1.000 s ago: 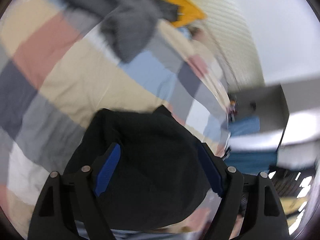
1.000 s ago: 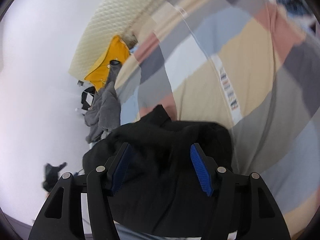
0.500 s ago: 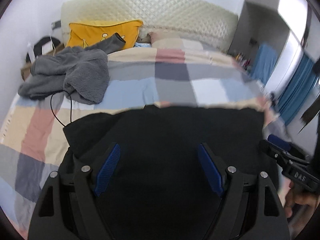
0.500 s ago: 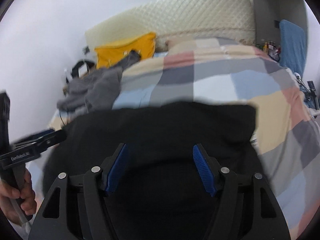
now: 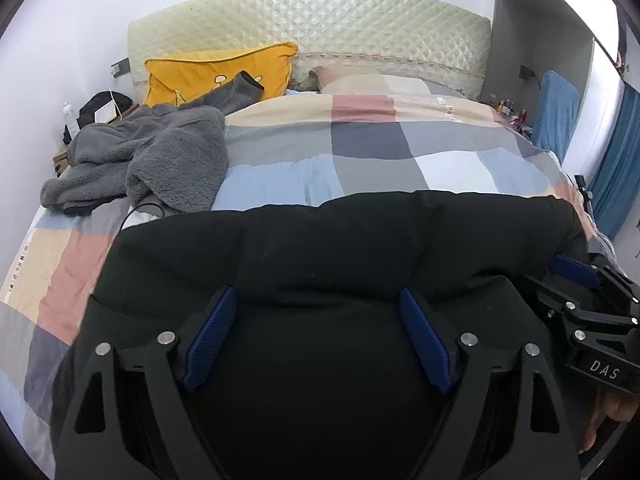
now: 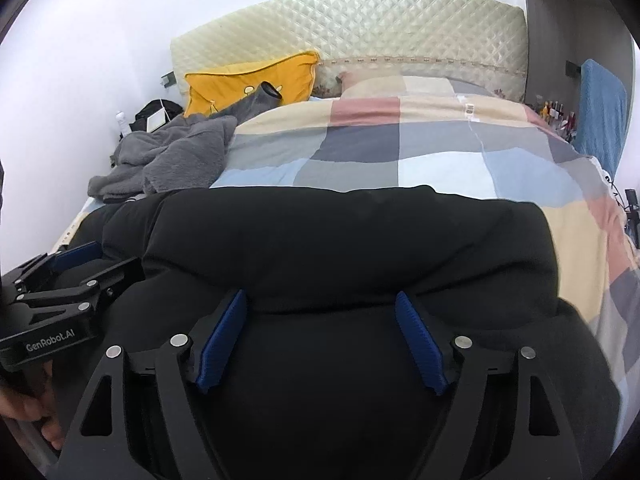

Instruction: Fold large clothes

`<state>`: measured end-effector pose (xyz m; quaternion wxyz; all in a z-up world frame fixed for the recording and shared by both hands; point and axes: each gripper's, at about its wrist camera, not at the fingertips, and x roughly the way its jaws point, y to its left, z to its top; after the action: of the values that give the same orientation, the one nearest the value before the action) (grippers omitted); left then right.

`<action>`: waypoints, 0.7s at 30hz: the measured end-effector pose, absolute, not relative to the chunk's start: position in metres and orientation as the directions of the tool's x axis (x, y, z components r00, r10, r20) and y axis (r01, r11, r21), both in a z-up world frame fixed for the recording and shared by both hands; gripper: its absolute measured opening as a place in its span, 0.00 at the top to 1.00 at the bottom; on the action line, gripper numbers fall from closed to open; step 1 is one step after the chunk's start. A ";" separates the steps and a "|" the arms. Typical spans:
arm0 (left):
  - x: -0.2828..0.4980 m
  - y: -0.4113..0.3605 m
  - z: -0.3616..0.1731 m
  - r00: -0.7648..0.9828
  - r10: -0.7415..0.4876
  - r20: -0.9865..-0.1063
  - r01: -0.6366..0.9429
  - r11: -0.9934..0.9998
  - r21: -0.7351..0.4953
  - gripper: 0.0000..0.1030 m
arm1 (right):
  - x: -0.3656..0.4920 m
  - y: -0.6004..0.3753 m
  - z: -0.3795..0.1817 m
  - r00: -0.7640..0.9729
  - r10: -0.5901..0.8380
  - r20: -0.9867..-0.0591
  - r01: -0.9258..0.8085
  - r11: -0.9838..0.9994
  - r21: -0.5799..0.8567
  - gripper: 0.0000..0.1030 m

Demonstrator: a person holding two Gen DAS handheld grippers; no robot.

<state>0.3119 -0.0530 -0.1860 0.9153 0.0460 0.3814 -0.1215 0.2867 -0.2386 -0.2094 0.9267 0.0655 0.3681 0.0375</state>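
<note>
A large black garment [image 5: 320,256] lies across the near end of a bed with a checked duvet [image 5: 360,148]; it also fills the lower half of the right wrist view [image 6: 352,248]. My left gripper [image 5: 318,332] is open over the garment, its blue pads [image 5: 212,336] apart with nothing between them. My right gripper [image 6: 322,336] is open over the garment too. The right gripper shows at the right edge of the left wrist view [image 5: 576,280]. The left gripper shows at the left edge of the right wrist view [image 6: 76,268].
A grey fleece garment [image 5: 148,160] is heaped at the bed's far left, partly on a yellow pillow [image 5: 216,72]. A quilted headboard [image 5: 320,32] stands behind. A blue towel [image 5: 556,112] hangs at the right. A thin cable [image 5: 132,212] runs under the fleece.
Both views swung from blurred sideways looks to level views toward the headboard. The black garment, bunched a second ago, now lies spread wide across the bed. Both grippers stay open.
</note>
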 end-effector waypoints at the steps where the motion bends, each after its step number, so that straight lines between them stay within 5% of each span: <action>1: 0.313 -0.054 -0.188 0.678 -0.187 -0.710 0.258 0.966 -0.009 0.19 | 0.289 -0.238 -0.212 0.724 0.114 -0.680 -0.021 0.989 0.144 0.24; 10: 0.328 -0.053 -0.208 0.644 -0.188 -0.741 0.251 0.968 -0.027 0.16 | 0.304 -0.230 -0.228 0.722 0.117 -0.682 -0.036 0.991 0.131 0.19; 17: 0.326 -0.002 -0.188 0.552 -0.475 -0.686 0.250 0.878 -0.407 0.15 | 0.294 -0.253 -0.205 0.735 0.221 -0.641 -0.049 0.960 0.274 0.22; 21: 0.329 0.042 -0.173 0.560 -0.516 -0.648 0.176 0.839 -0.516 0.15 | 0.283 -0.281 -0.178 0.784 0.239 -0.573 -0.047 0.943 0.329 0.22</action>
<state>0.3288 0.0416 -0.1729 0.8600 -0.2008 0.4239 -0.2011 0.2828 -0.2808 -0.1784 0.9324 0.1501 0.3197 0.0766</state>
